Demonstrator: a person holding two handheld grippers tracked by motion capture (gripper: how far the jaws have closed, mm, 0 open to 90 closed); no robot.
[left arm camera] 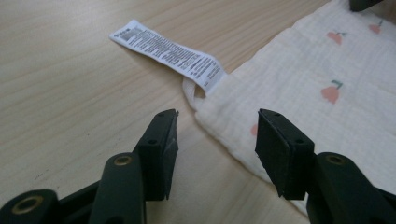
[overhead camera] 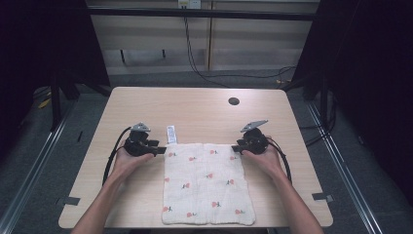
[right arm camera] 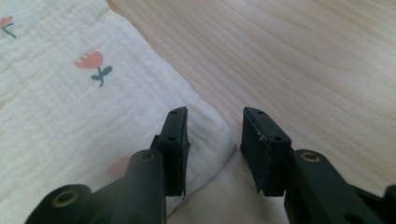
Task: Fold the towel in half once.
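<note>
Cloth: white, printed with small red flowers, lying flat on the tabletop at the near middle; its near edge reaches the tabletop's near edge; a white care label sticks out from its far left corner, flat on the wood.

Left tool: held in the left hand, just beside the cloth's far left corner; in the left gripper view the jaws stand wide apart with nothing between the pads; one jaw over bare wood, the other over the cloth's edge; corner and label lie just ahead of the tips.

Right tool: held in the right hand, at the cloth's far right corner; in the right gripper view the jaws are parted, a narrower gap than the left; the cloth's corner lies under and between them, not pinched; cannot tell whether the pads touch the fabric.

Dark round hole in the tabletop, far right, well apart from the cloth.
</note>
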